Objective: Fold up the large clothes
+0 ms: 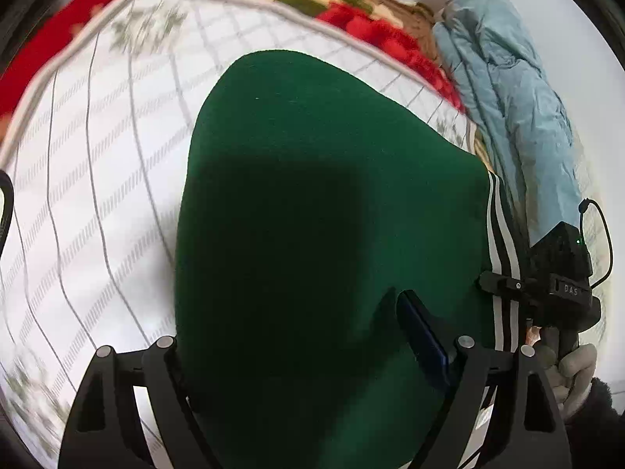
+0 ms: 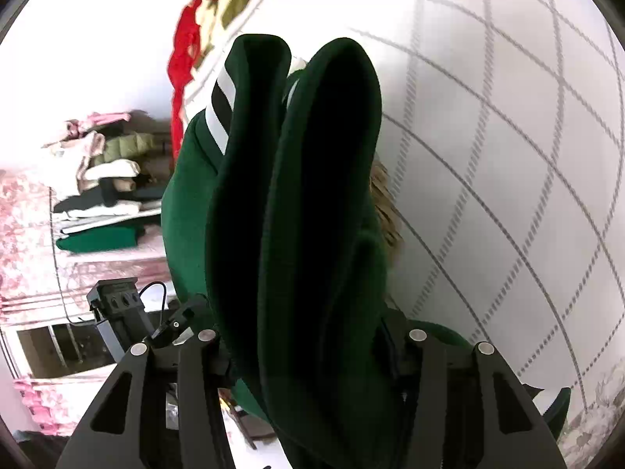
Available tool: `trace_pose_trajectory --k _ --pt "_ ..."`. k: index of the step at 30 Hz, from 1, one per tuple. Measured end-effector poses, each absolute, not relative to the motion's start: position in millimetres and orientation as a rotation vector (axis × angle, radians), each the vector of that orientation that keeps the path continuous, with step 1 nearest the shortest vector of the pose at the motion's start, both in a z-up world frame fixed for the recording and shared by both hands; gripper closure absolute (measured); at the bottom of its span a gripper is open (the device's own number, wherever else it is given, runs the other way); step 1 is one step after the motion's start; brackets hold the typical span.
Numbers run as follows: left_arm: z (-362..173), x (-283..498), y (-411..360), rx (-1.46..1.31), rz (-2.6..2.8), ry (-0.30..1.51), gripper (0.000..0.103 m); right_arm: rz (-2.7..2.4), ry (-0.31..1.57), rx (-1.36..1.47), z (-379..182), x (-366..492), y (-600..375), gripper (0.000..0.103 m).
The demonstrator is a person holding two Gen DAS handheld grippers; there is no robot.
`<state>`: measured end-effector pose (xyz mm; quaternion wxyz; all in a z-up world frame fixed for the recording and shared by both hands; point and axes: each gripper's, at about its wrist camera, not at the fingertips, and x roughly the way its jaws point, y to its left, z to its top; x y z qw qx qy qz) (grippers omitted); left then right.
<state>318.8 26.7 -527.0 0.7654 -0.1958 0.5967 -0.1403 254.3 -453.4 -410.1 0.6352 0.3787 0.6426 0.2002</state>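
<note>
We are holding a dark green garment (image 1: 312, 203) with black-and-white side stripes over a white quilt (image 1: 97, 195) crossed by thin grey lines. Going left to right in the left wrist view, the quilt is spreading under a red flowered blanket (image 1: 351, 19) at its far edge, and our left gripper (image 1: 312, 336) is gripping a thick fold of the green cloth, which is filling the whole gap between its widely set fingers. The cloth is fanning out from there across the middle of the view. Past its striped edge our right gripper (image 1: 547, 281) is showing beside a gloved hand (image 1: 566, 367), with a pale blue padded jacket (image 1: 508, 78) lying against the wall behind.

In the right wrist view, a pile of folded clothes (image 2: 101, 195) is sitting on a pink patterned surface at the left, and the left gripper's body (image 2: 117, 312) is appearing just beside the garment (image 2: 312, 195). Our right gripper (image 2: 308, 348) is clamping two bunched, upright folds of the green cloth at a middling width. The quilt (image 2: 508, 156) is lying beyond on the right.
</note>
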Motion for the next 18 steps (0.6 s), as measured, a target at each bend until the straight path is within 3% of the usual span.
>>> trace_pose_trajectory --k 10,18 --pt "-499 468 31 -0.402 -0.289 1.212 0.019 0.483 1.380 0.858 -362 420 -444 0.049" --pt "-548 610 28 -0.387 -0.302 1.253 0.019 0.439 1.399 0.817 -394 611 -428 0.049"
